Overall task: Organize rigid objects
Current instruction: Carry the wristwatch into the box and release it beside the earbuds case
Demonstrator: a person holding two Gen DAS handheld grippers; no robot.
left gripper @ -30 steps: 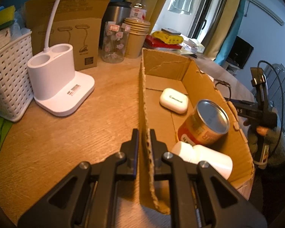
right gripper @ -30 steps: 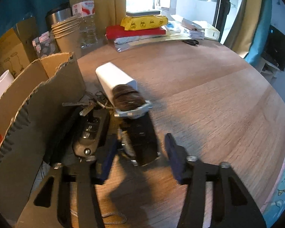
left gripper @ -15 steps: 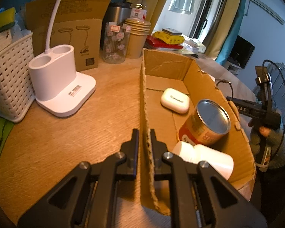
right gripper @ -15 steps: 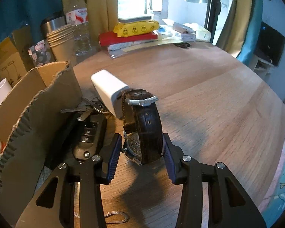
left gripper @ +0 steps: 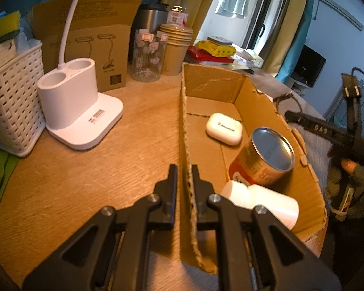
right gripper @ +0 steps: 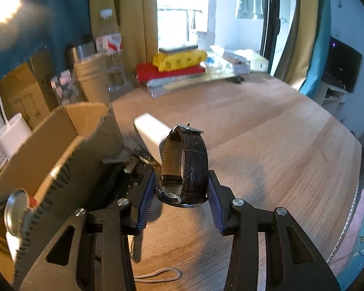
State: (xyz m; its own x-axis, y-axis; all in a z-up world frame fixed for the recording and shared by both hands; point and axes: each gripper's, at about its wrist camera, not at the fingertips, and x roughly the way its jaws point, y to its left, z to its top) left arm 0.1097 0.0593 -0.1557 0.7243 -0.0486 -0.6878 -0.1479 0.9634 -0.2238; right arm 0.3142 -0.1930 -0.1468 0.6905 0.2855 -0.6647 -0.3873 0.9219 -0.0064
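Left gripper [left gripper: 184,181] clamped on near wall of open brown cardboard box [left gripper: 259,97] — steadying it. Right gripper [right gripper: 180,194] pinching dark-brown leather-strapped wristwatch [right gripper: 185,167] beside box, clear of wooden counter [right gripper: 267,145] — evidently for boxing.

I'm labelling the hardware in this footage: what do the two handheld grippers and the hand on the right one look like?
Left gripper: matte black angular arms with triangular cutouts, silver screw heads, and plain black fingers. Right gripper: the same black frame, but ribbed blue pads. From the left wrist view its black body shows pale lettering and a looping black cable, and the hand wears a grey-green knit fingerless glove.
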